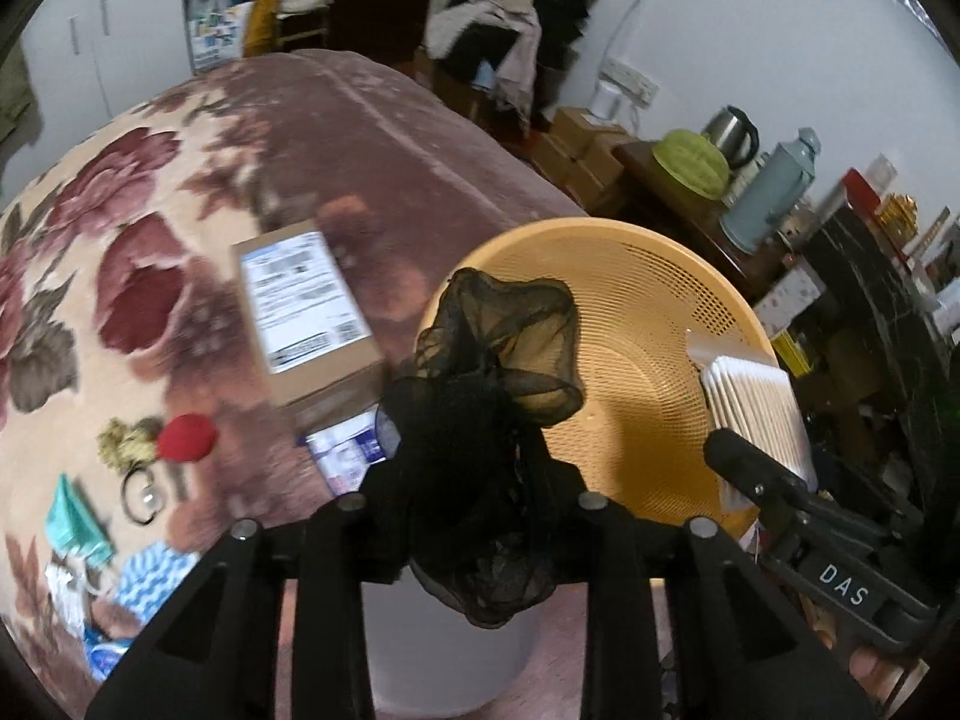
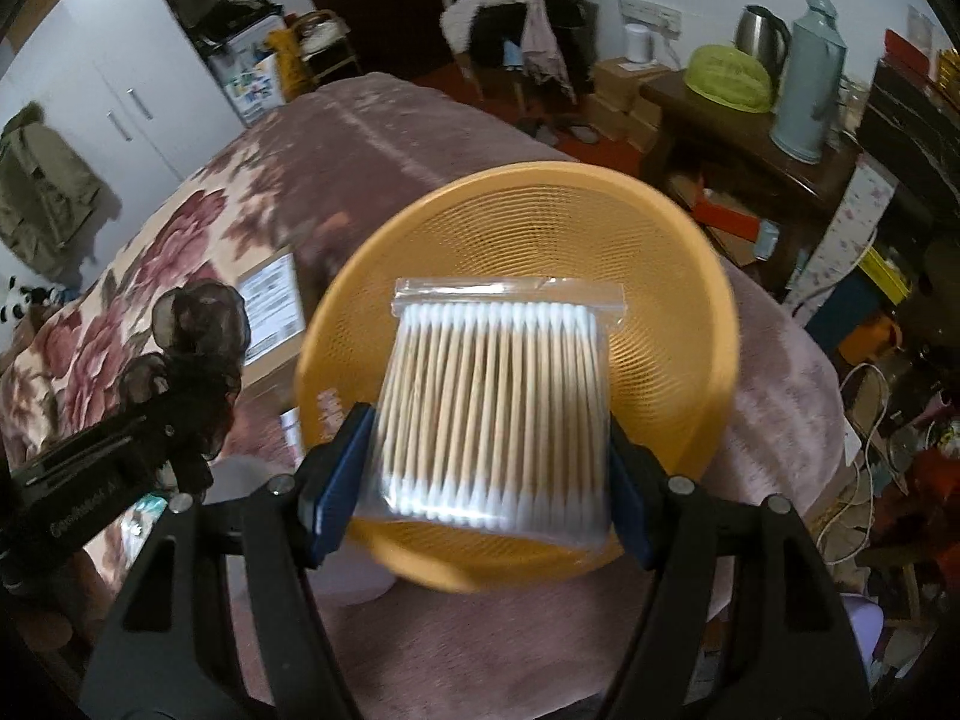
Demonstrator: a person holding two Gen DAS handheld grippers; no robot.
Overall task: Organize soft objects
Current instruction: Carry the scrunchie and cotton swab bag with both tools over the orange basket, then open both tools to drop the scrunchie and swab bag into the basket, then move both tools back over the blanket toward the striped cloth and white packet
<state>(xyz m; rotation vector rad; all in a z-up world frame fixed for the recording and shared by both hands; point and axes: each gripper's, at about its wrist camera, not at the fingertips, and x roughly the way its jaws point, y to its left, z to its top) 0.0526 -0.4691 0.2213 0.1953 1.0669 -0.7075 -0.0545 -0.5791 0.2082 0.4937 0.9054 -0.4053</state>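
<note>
Your right gripper (image 2: 489,450) clamps the bag of cotton swabs (image 2: 492,408) over the yellow basket (image 2: 672,276). Your left gripper (image 1: 474,480) has black mesh fabric (image 1: 498,348) bunched between its fingers; whether they press it, you cannot tell.

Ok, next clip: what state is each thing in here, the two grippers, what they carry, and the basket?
Left gripper: jaws around a black mesh scrunchie, held above the basket's near edge.
Right gripper: jaws clamped on a bag of cotton swabs, held over the basket.
Bag of cotton swabs: sealed, full.
Orange basket: on the bed, nothing lying in it.
Cardboard box: closed, label up, beside the basket.
</note>
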